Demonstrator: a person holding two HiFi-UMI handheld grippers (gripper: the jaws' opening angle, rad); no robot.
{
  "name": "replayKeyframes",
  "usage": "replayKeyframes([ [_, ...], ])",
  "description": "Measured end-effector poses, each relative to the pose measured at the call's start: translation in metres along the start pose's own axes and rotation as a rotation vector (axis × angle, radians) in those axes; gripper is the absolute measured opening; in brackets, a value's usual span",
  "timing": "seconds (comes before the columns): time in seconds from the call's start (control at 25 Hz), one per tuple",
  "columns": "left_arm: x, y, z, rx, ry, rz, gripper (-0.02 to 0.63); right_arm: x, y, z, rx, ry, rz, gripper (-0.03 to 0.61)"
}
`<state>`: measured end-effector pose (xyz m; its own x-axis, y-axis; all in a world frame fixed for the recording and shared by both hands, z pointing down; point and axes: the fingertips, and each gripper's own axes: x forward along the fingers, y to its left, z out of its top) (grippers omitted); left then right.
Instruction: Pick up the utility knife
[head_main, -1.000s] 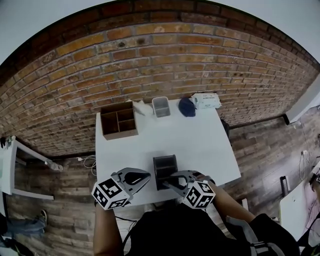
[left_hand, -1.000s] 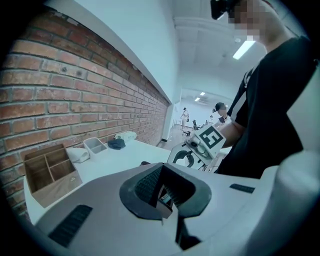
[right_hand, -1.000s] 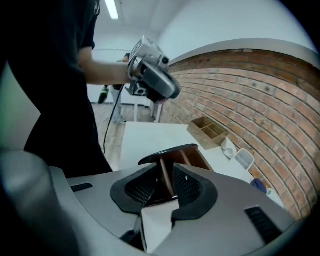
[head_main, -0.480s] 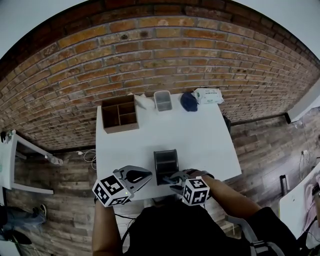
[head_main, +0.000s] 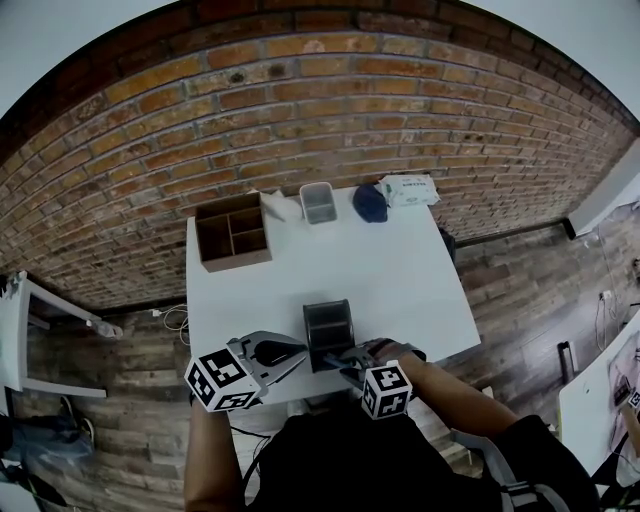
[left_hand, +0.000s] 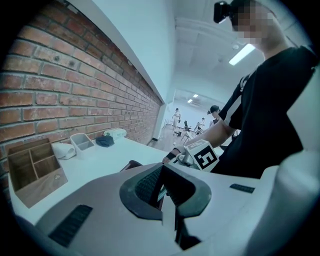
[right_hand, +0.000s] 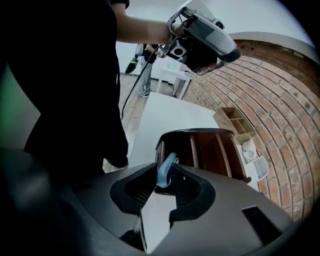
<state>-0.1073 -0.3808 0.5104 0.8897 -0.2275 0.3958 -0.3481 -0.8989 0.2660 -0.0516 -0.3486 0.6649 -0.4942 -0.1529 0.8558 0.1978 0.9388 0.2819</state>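
Blue utility knife (right_hand: 168, 162) is poking handle-up out of the dark desk organizer (right_hand: 210, 150), in the end slot closest to the right tongs (right_hand: 165, 176). The organizer sits near the front edge of the white bench (head_main: 400, 280). Right tongs are angled down over it and closing. The handle is between the pads, up against one with a gap on the other side, so not clamped yet. Left tongs (head_main: 298, 350) hang just left of the organizer, pretty much pinched together with nothing in them. Back of the bench by the brick wall (head_main: 300, 110): wooden divider box (head_main: 232, 232), clear tub (head_main: 318, 202), dark blue cloth (head_main: 370, 203), pack of wipes (head_main: 407, 189).
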Motion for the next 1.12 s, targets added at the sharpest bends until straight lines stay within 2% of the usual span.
replayKeyframes([
  [0.12, 0.004, -0.002, -0.001, 0.004, 0.013, -0.017, -0.009, -0.004, -0.005, 0.002, 0.038, -0.003, -0.012, 0.083],
  [0.32, 0.007, -0.003, 0.001, 0.014, 0.013, -0.033, -0.009, -0.013, -0.013, 0.005, 0.166, -0.053, 0.02, 0.067],
  [0.56, 0.007, 0.01, 0.001, 0.029, 0.021, 0.028, -0.009, -0.047, -0.026, 0.011, 0.409, -0.223, 0.044, 0.067],
  [0.72, 0.001, 0.019, 0.005, 0.006, -0.018, 0.058, -0.009, -0.079, -0.04, 0.021, 0.421, -0.328, -0.01, 0.067],
  [0.84, -0.005, 0.027, 0.01, -0.003, -0.047, 0.083, -0.009, -0.103, -0.054, 0.031, 0.412, -0.386, -0.082, 0.067],
  [0.92, -0.008, 0.032, 0.014, 0.0, -0.066, 0.107, -0.009, -0.119, -0.067, 0.037, 0.412, -0.417, -0.16, 0.067],
  [1.0, -0.01, 0.039, 0.017, 0.014, -0.08, 0.154, -0.009, -0.137, -0.085, 0.043, 0.422, -0.468, -0.285, 0.067],
  [1.12, -0.014, 0.045, 0.022, 0.027, -0.107, 0.193, -0.009, -0.169, -0.117, 0.044, 0.45, -0.545, -0.548, 0.067],
])
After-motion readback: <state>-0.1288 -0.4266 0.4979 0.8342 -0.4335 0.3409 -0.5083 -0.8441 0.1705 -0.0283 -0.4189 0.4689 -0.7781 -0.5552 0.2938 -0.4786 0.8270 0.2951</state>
